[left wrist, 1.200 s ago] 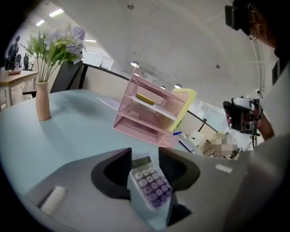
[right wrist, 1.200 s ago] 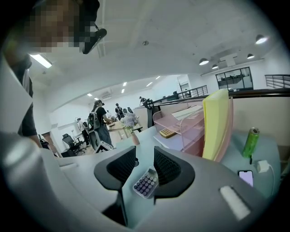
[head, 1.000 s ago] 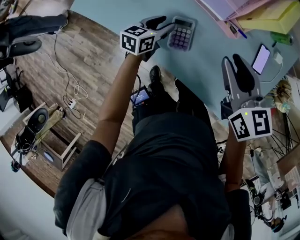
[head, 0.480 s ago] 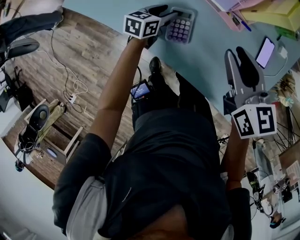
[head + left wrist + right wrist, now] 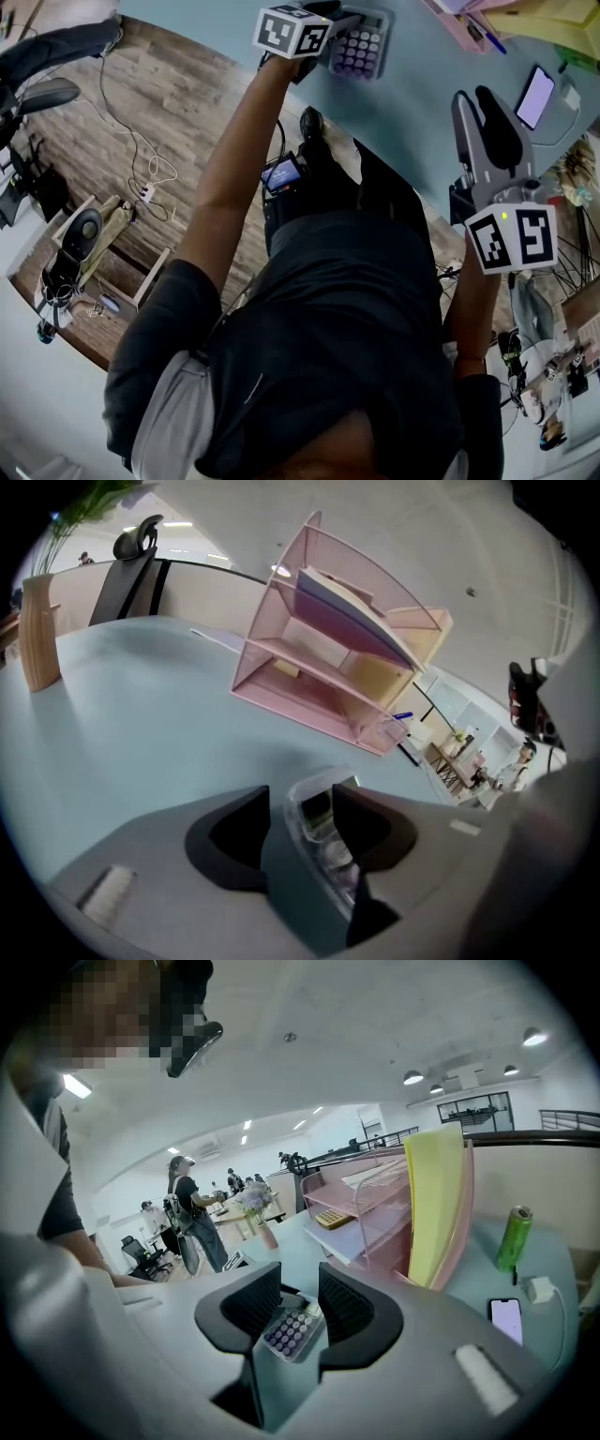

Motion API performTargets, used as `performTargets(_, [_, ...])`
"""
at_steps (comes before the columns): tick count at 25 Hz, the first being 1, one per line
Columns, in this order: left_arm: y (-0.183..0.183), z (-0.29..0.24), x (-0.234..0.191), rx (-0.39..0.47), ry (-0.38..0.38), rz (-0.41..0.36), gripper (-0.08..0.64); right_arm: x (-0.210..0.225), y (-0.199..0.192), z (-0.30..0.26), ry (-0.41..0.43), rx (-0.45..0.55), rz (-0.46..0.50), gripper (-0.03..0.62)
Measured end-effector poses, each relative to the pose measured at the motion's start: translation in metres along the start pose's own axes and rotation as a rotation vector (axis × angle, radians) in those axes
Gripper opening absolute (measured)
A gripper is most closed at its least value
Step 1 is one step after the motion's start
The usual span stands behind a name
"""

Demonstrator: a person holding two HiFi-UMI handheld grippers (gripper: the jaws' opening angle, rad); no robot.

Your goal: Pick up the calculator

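Left gripper (image 5: pixel 300 810) down at calculator (image 5: pixel 323 829): jaws part open, calculator edge-on between them, close against right-side jaw, gap on left side. Not clamped yet, by look of it. To do it well: centre across its width, stay low to tabletop (image 5: pixel 141 714), close evenly so it can't skid or tip, lift straight. Right gripper (image 5: pixel 298 1299) empty, narrowly open, well back

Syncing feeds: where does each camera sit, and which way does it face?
Head view: on the person's head, facing steeply down; shows torso, arms, left gripper, right gripper.
Left gripper view: rides that gripper, facing along its open jaws at calculator and pink tray.
Right gripper view: likewise, across the desk.
All three share the calculator.
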State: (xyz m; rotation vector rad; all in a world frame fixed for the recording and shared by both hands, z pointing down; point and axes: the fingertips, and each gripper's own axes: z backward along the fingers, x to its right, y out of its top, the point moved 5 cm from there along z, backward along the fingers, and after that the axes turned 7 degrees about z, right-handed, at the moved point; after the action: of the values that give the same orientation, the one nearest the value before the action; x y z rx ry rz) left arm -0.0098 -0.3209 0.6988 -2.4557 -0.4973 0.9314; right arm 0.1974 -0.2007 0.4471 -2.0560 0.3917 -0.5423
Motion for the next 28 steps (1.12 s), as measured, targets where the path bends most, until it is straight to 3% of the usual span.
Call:
performTargets(5, [0.001, 0.000, 0.001, -0.048, -0.027, 0.058, 0.215, -0.003, 0.001, 0.000, -0.005, -0.002, -0.001, 0.124])
performTargets(9, [0.001, 0.003, 0.003, -0.043, -0.031, 0.061, 0.201, -0.007, 0.004, 0.000, -0.008, 0.002, 0.000, 0.124])
performTargets(15, [0.009, 0.023, 0.016, 0.056, -0.031, 0.048, 0.153, -0.012, 0.008, 0.002, -0.018, 0.008, 0.007, 0.124])
performTargets(28, [0.016, 0.070, 0.048, 0.194, 0.031, -0.051, 0.147, -0.030, 0.024, 0.006, -0.019, 0.045, 0.037, 0.124])
